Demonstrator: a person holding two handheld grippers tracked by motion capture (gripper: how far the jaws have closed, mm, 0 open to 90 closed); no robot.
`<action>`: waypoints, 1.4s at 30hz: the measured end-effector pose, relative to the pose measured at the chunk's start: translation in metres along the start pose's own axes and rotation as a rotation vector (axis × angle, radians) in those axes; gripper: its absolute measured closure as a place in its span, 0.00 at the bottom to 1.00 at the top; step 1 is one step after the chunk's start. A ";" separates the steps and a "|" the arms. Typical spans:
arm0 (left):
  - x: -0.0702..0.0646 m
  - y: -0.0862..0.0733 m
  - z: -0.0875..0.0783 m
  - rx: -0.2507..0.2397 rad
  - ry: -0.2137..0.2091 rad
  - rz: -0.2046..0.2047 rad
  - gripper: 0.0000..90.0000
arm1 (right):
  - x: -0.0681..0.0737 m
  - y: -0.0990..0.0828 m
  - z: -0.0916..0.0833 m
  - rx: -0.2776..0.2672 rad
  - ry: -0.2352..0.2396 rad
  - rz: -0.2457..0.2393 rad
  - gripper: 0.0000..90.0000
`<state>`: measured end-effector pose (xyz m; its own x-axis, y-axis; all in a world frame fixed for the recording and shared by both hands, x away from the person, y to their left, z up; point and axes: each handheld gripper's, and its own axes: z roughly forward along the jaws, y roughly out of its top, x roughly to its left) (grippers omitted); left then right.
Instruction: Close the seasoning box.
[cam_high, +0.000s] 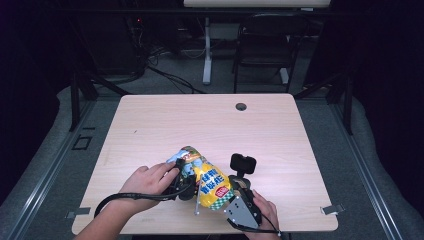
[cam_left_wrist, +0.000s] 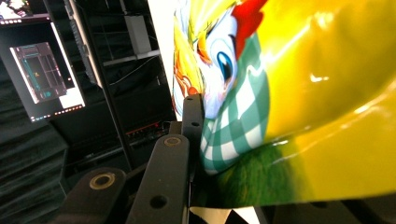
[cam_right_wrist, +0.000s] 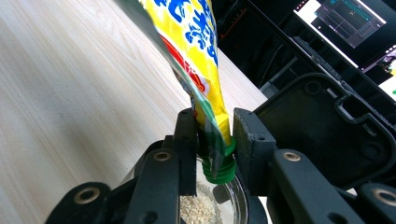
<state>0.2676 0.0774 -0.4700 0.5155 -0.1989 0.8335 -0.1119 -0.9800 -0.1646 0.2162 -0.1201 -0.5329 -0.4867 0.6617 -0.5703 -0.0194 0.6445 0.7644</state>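
Right now my left tongs (cam_high: 184, 189) clamp the snack bag's (cam_high: 210, 183) upper end; my right tongs (cam_right_wrist: 212, 140) pinch its lower seam; its long axis runs slantwise between them over the bench (cam_high: 200, 125).

glossy plastic snack bag (cam_high: 207, 180) w/ shiny yellow print, matt pale wood-grain table (cam_high: 165, 125), matt black plastic jaws, smooth green plastic cap (cam_right_wrist: 219, 172)

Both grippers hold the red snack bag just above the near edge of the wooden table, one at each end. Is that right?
Not quite: the snack bag is yellow, with blue lettering and a green checked patch, not red. The high view shows it. The rest stands: the left gripper and the right gripper hold it at opposite ends above the near edge of the wooden table.
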 end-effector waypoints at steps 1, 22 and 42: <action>0.000 0.000 0.000 -0.002 -0.002 -0.006 0.90 | 0.000 0.000 0.000 0.002 -0.001 -0.003 0.79; -0.008 -0.006 0.004 -0.053 -0.029 -0.119 0.90 | -0.004 0.007 -0.004 0.009 -0.017 -0.059 0.79; -0.024 -0.013 0.014 -0.123 -0.042 -0.268 0.90 | -0.004 0.016 -0.006 0.030 -0.023 -0.251 0.80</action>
<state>0.2682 0.0944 -0.4954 0.5752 0.0644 0.8155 -0.0677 -0.9897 0.1259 0.2129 -0.1150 -0.5168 -0.4496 0.4878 -0.7482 -0.1111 0.8006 0.5888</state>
